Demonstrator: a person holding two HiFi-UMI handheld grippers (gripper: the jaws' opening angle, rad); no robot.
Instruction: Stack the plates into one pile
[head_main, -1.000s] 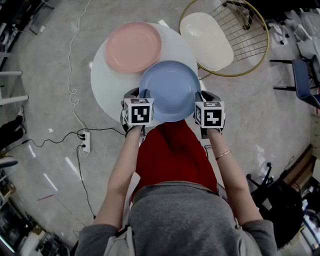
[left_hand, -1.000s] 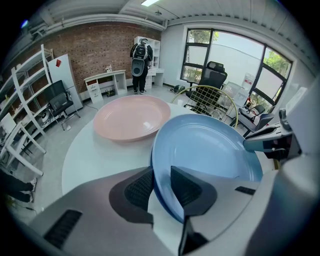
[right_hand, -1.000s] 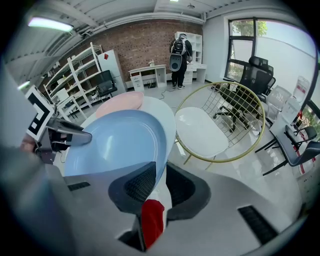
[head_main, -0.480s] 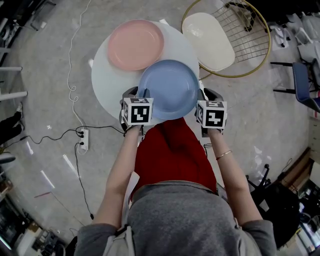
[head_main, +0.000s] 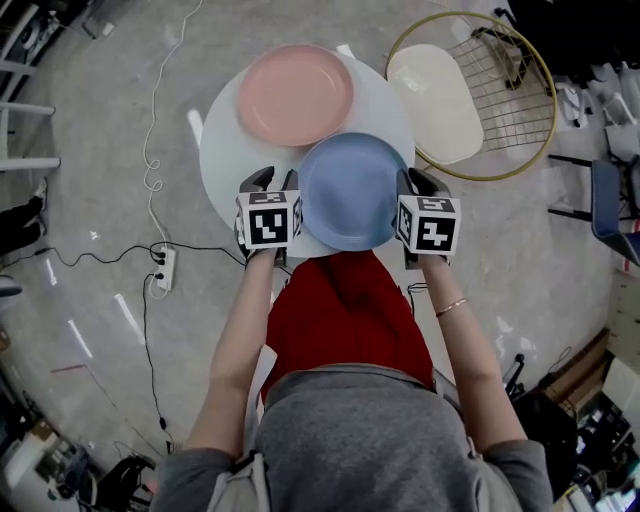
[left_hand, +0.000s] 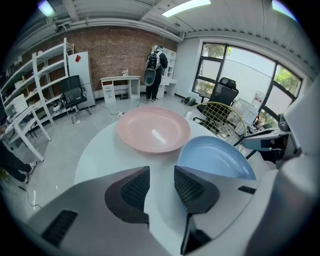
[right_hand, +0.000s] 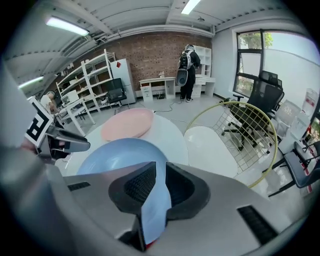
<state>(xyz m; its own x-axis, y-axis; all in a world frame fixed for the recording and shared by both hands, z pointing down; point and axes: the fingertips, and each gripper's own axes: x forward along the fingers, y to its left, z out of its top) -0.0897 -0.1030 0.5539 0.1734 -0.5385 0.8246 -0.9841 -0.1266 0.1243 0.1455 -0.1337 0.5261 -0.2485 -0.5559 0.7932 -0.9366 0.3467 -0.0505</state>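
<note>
A pink plate (head_main: 295, 93) lies on the far side of the round white table (head_main: 225, 150); it also shows in the left gripper view (left_hand: 152, 129). A blue plate (head_main: 350, 190) sits at the table's near edge, between my two grippers. My right gripper (head_main: 412, 180) is shut on its right rim, and that rim runs between the pads (right_hand: 160, 172). My left gripper (head_main: 275, 180) stands just off the plate's left rim. Its jaws are opening with nothing between them (left_hand: 161, 172), and the blue plate (left_hand: 215, 157) lies to their right.
A cream chair seat (head_main: 435, 90) with a gold wire back stands right of the table. A power strip (head_main: 165, 268) and cables lie on the floor at the left. Shelves, desks and a standing person (right_hand: 187, 72) are far behind.
My left gripper's jaws have come off the blue plate's left rim. The right gripper still holds the plate, and the whole view has shifted a little.
</note>
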